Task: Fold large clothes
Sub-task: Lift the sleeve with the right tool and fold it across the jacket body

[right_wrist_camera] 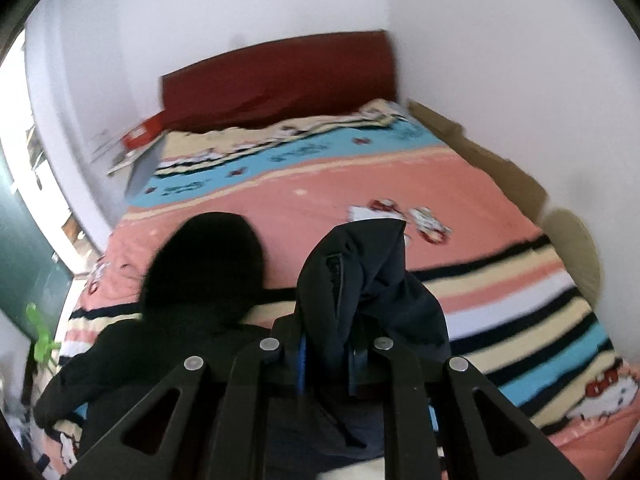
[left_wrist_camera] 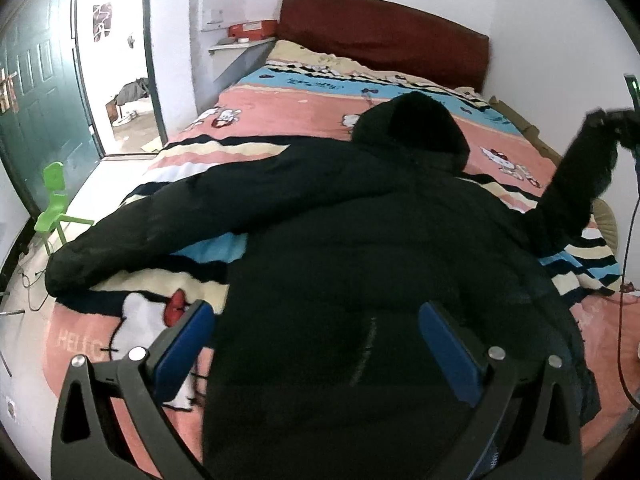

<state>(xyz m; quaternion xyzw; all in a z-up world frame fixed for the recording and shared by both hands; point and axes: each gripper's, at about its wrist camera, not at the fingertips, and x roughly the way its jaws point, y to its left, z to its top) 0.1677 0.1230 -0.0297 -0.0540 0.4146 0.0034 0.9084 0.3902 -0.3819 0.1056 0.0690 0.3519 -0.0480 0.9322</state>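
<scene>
A large black hooded coat point(left_wrist_camera: 360, 248) lies back-up on the bed, its hood point(left_wrist_camera: 416, 128) toward the headboard. One sleeve point(left_wrist_camera: 132, 236) stretches out to the left on the blanket. The other sleeve point(left_wrist_camera: 576, 184) is lifted off the bed at the right, its cuff pinched in my right gripper point(left_wrist_camera: 624, 132). In the right wrist view that gripper point(right_wrist_camera: 326, 364) is shut on the sleeve cuff point(right_wrist_camera: 360, 280), which stands up between the blue pads; the hood point(right_wrist_camera: 204, 264) lies at left. My left gripper point(left_wrist_camera: 316, 336) hovers open above the coat's lower back, blue pads wide apart.
The bed carries a pink, blue and striped cartoon blanket point(left_wrist_camera: 304, 108) and a dark red headboard point(left_wrist_camera: 380, 32). A green plastic chair point(left_wrist_camera: 56, 204) stands on the floor at left near a green door point(left_wrist_camera: 36, 92). A cable point(left_wrist_camera: 624, 280) hangs at the right edge.
</scene>
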